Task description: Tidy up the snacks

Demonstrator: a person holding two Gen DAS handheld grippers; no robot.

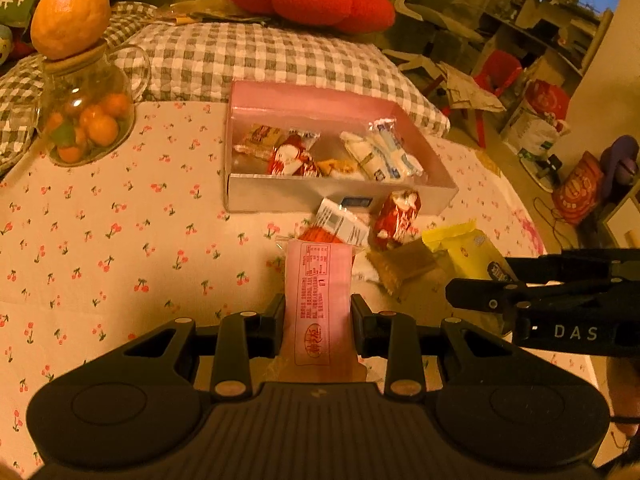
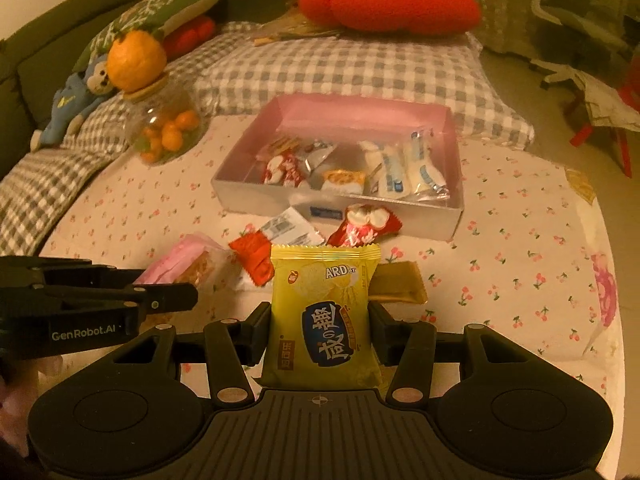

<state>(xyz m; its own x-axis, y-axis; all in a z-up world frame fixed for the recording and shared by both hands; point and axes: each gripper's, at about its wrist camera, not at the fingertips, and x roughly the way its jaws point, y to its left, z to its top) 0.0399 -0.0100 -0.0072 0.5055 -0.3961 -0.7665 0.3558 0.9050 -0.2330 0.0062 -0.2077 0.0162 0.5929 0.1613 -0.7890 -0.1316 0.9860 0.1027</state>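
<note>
Left gripper (image 1: 318, 312): clamped on pink pack (image 1: 318, 292), held above counter (image 1: 120, 240).
Right gripper (image 2: 320, 320): clamped on yellow pack (image 2: 322, 316).
Box (image 2: 336, 200): ahead, part-filled.
Advice: carry both clear over near wall, release over bare floor, avoid loose packs in front.

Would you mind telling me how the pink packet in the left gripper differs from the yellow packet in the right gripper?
The pink packet is narrow and long; the yellow packet is wider and puffier. The pink packet shows fine red print in boxes; the yellow packet shows a bold dark blue logo. Both are held upright, the pink in the left gripper, the yellow in the right gripper, short of the box.
</note>
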